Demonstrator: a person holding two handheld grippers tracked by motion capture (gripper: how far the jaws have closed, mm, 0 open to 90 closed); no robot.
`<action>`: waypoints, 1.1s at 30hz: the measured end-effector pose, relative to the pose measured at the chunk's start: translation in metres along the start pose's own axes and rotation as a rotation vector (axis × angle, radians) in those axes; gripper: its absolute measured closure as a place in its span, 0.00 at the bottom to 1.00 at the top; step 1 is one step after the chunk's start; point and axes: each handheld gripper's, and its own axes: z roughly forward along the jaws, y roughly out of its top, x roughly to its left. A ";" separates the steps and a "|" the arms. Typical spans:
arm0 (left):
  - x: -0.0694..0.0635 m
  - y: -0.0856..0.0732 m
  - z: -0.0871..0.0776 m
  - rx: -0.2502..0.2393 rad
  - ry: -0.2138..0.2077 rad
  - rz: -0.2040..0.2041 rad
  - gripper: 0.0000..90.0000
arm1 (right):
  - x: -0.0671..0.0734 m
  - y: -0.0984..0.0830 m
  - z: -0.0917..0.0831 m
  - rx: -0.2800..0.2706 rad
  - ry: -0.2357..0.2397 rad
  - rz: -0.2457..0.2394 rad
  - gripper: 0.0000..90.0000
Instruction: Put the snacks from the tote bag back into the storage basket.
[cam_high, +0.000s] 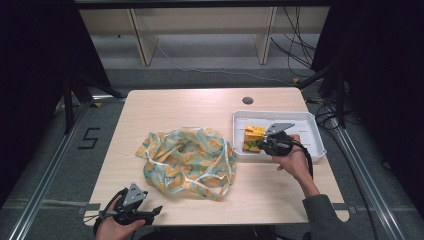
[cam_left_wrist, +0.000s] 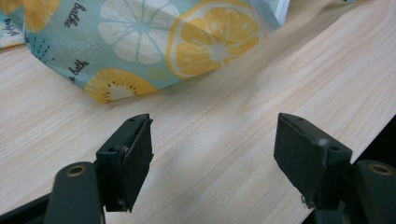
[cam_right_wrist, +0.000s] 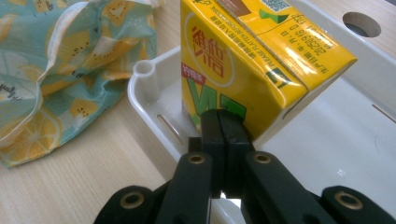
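Note:
A yellow drink carton (cam_high: 253, 138) stands in the left end of a white tray (cam_high: 315, 131) on the wooden table. My right gripper (cam_high: 261, 144) is shut with nothing between its jaws, and the tips rest against the carton's lower front (cam_right_wrist: 247, 60) just over the tray's near rim (cam_right_wrist: 149, 98). A crumpled teal bag with lemon and kiwi prints (cam_high: 187, 160) lies in the middle of the table. My left gripper (cam_high: 159, 210) sits low at the table's front left edge, open and holding nothing, pointing toward the bag's near edge (cam_left_wrist: 154, 42).
A round cable hole (cam_high: 247, 100) lies in the table behind the tray. Bare wood shows between the bag and the front edge (cam_left_wrist: 243, 116). The tray's right part (cam_right_wrist: 345, 140) holds nothing. Dark frames and cables stand beyond the table.

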 end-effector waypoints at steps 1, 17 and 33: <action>0.000 -0.001 0.000 0.010 -0.006 -0.010 0.31 | 0.000 0.000 0.001 -0.001 0.005 0.007 1.00; 0.000 0.000 0.000 -0.001 0.000 -0.001 0.31 | -0.002 -0.001 -0.002 -0.026 -0.008 0.009 1.00; 0.002 0.000 -0.001 -0.006 0.004 -0.012 0.31 | 0.006 0.007 -0.018 -0.058 0.026 -0.008 0.90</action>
